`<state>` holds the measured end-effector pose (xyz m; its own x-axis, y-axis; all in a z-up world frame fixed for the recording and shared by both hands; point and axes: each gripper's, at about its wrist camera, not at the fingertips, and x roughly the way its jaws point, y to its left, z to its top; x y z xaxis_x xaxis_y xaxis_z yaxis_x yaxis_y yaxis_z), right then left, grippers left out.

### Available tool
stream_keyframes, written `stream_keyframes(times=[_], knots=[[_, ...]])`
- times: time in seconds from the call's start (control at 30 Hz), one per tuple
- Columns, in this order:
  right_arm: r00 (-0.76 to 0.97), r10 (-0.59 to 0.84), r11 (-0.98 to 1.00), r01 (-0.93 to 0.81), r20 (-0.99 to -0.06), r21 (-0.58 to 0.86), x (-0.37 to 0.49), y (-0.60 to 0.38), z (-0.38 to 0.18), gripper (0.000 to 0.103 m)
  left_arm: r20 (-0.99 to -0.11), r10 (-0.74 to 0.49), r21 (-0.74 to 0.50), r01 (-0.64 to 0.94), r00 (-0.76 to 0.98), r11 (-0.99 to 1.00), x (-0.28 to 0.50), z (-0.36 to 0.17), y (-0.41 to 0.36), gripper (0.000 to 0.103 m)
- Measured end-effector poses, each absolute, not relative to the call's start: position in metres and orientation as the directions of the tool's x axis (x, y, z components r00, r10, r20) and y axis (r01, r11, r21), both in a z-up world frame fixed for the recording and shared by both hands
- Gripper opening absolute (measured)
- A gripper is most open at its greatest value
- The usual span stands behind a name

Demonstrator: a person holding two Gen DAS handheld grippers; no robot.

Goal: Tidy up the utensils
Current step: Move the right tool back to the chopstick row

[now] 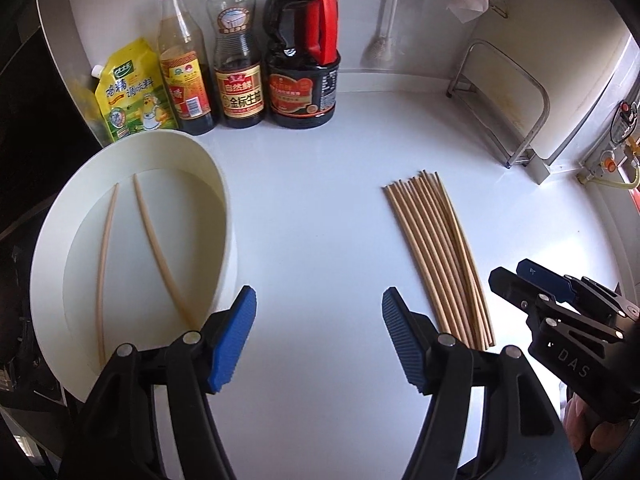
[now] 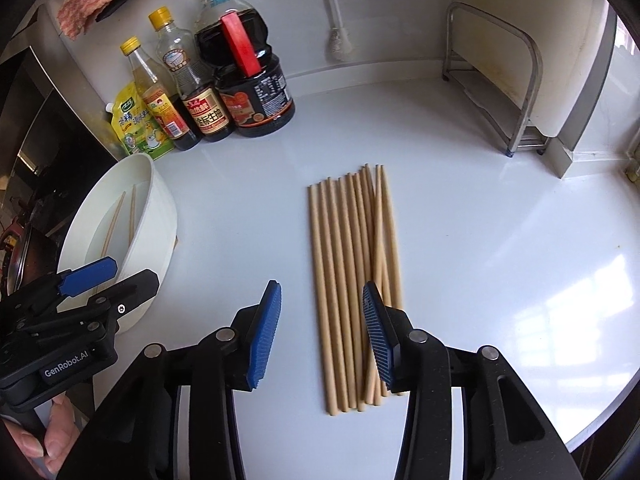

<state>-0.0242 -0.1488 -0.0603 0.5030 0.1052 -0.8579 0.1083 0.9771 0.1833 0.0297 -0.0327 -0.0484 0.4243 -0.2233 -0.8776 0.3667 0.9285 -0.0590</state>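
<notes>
Several wooden chopsticks (image 1: 436, 256) (image 2: 354, 280) lie side by side in a pile on the white counter. A white tub (image 1: 60, 248) (image 2: 160, 216) at the left holds two chopsticks (image 1: 156, 248) (image 2: 120, 216). My left gripper (image 1: 320, 340) (image 2: 108, 276) is open with nothing between its blue pads, hovering over bare counter between the tub and the pile. My right gripper (image 2: 322, 336) (image 1: 516, 276) is open too, held above the near end of the pile, which shows in the gap between its fingers; the pads press on nothing.
Three sauce bottles (image 1: 240, 64) (image 2: 224, 80) and a yellow seasoning pouch (image 1: 132, 92) (image 2: 136, 124) stand at the back left. A metal rack (image 1: 516, 104) (image 2: 516, 80) stands at the back right. The counter's rounded edge (image 2: 600, 408) runs at the right. A hand (image 2: 48, 436) holds the left gripper.
</notes>
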Motion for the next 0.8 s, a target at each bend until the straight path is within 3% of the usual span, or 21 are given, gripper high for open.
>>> stream_keyframes(times=[0.47,0.8], knots=[[0.485,0.055,0.973,0.171,-0.873,0.156,-0.029,-0.221,-0.094,0.045,-0.892,-0.230,-0.058,0.406,0.389,0.912,0.030,-0.074,-0.092,0.067],[0.468,0.071,0.983,0.119,-0.881,0.143,-0.019,-0.231,-0.129,0.045,-0.909,-0.193,-0.052,0.357,0.370,0.933,0.030,-0.109,-0.105,0.068]])
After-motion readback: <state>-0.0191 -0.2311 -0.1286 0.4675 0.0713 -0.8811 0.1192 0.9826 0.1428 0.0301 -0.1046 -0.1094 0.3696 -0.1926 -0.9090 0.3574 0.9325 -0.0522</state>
